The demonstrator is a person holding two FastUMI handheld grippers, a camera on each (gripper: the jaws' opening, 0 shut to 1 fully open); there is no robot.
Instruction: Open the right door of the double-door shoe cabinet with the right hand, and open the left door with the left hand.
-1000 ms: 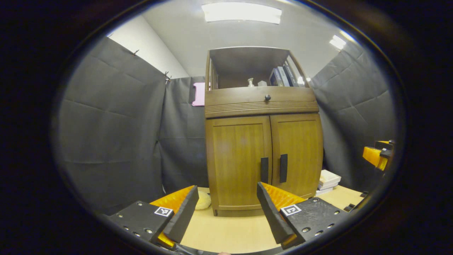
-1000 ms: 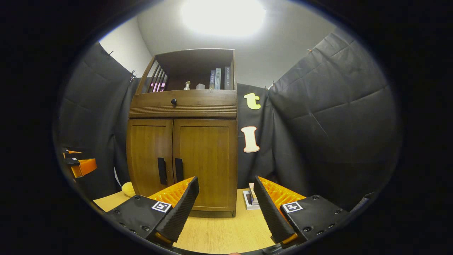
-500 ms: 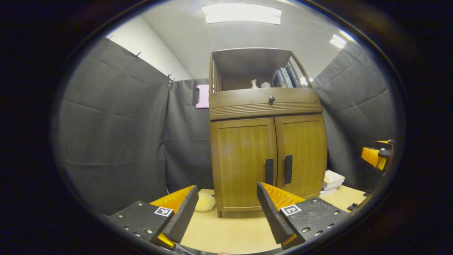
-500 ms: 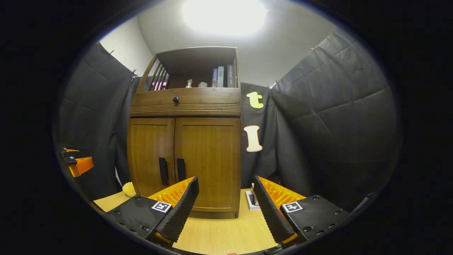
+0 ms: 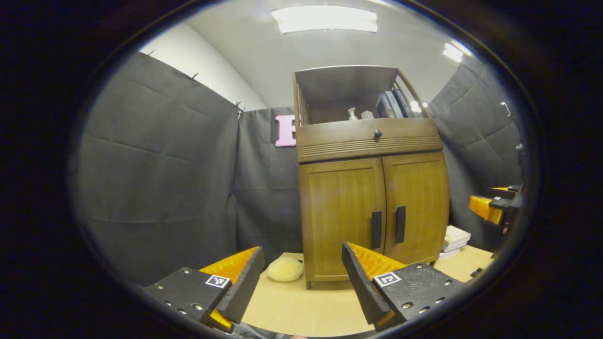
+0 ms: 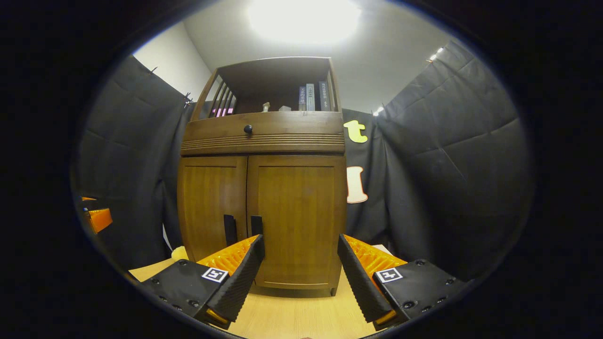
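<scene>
The cabinet (image 6: 264, 197) is standing on the tabletop (image 6: 292, 320) ahead of me, against the black cloth wall, with both doors sitting flush and closed. In the right gripper view the right door (image 6: 297, 221) is facing me nearly square, and its dark vertical handle (image 6: 256, 226) is sitting just beside the left door's handle (image 6: 229, 228) at the centre seam. In the left gripper view the left door (image 5: 341, 216) and its handle (image 5: 376, 230) are showing a little right of centre. I am holding my right gripper (image 6: 301, 263) spread wide and grasping nothing, hanging short of the right door, its left finger overlapping the foot of that door's handle in the view, though I cannot tell whether they are touching. My left gripper (image 5: 301, 268) is likewise gaping and empty, well back from the cabinet above the tabletop. Above the doors a drawer front with a small round knob (image 6: 248, 128) is running across, and over it an open shelf is carrying some upright books (image 6: 311, 98) and two small pale items. A pale yellow round thing (image 5: 285, 269) is lying on the tabletop by the cabinet's left foot, and a stack of books (image 5: 454, 236) is resting at its right side.
</scene>
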